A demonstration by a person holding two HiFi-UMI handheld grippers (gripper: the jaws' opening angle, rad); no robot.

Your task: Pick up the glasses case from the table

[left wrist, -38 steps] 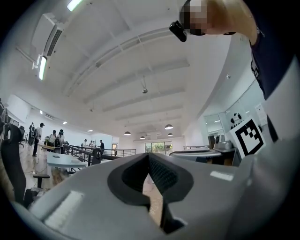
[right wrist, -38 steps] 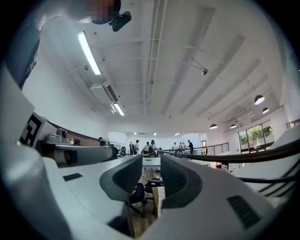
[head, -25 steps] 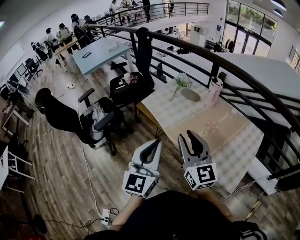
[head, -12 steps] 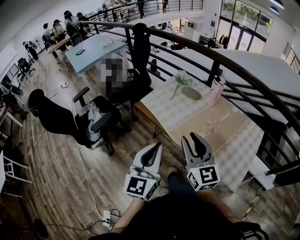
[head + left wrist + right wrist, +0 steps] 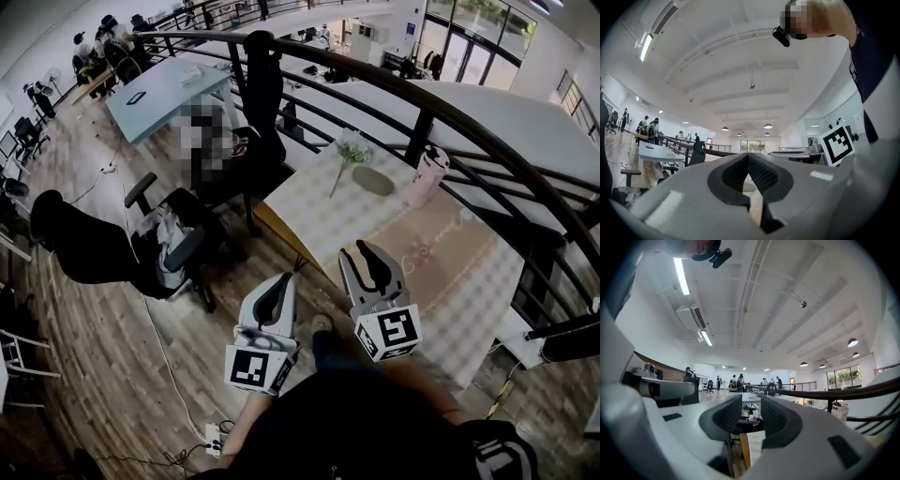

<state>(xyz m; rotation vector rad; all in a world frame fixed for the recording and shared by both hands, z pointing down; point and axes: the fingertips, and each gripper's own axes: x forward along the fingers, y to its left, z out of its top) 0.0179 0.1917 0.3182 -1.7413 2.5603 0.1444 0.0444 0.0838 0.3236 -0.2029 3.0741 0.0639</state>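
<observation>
The glasses case [image 5: 373, 180], a flat grey-green oval, lies at the far end of the checkered table [image 5: 309, 211], between a small plant in a vase [image 5: 348, 156] and a pink bottle [image 5: 427, 175]. Both grippers are held level, short of the case and well apart from it. My right gripper [image 5: 360, 251] hangs over the table's near edge, its jaws slightly open with nothing between them [image 5: 751, 416]. My left gripper [image 5: 282, 281] is over the wooden floor just left of the table, and its tips meet [image 5: 748, 157] with nothing held.
A black curved railing [image 5: 412, 98] arcs behind the table. Black office chairs [image 5: 178, 244] stand to the left on the wooden floor. Farther back are a blue table [image 5: 164, 89] and several people. A power strip [image 5: 214, 436] lies on the floor near my feet.
Both grippers have moved forward together towards the table. The right one now reaches over its near edge, and the table and case look closer.
</observation>
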